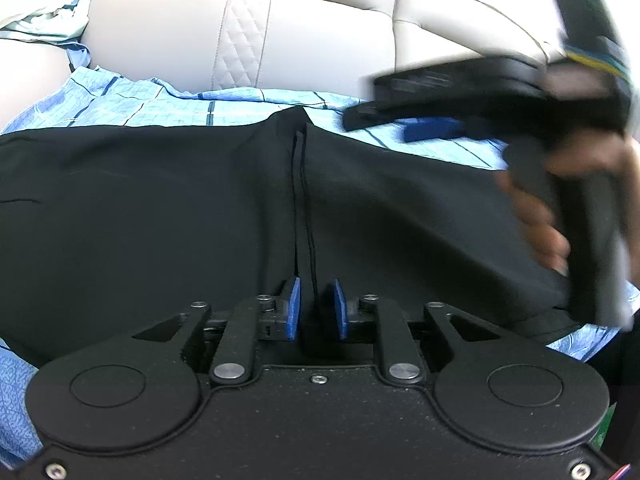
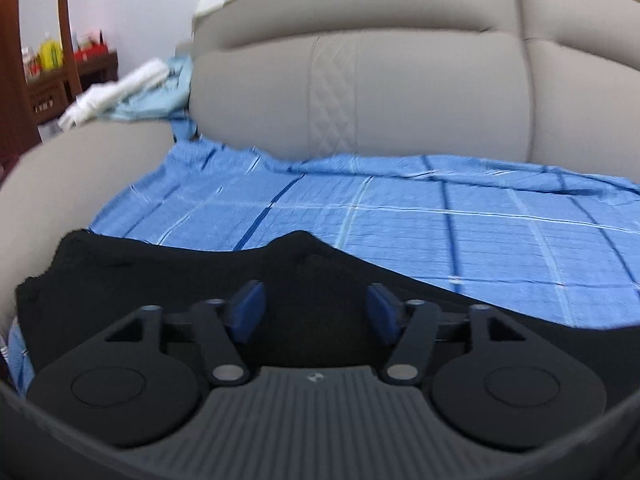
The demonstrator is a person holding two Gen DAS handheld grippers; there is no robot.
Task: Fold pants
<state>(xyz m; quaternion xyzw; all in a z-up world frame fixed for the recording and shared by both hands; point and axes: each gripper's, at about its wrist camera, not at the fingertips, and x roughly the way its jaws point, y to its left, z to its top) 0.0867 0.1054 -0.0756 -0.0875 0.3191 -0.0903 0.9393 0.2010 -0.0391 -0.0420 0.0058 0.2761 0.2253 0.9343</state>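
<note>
My left gripper has its fingers drawn narrow, and dark cloth sits in the gap between the blue pads; I cannot tell for sure whether they pinch it. The black pants lie spread across the middle of the left wrist view, the seam between the legs running up from my fingers to the centre of the frame. My right gripper hangs with its fingers wide and nothing in them, above the near edge of the pants in the lower half of its own view; it is blurred at the right edge of the left view.

To fold well, I would take the right-hand edge squarely, keep both grips level, and carry one leg over the other along that seam without dragging the sheet.

The blue checked sheet covers a beige sofa. A wooden shelf with bottles stands at upper left.
</note>
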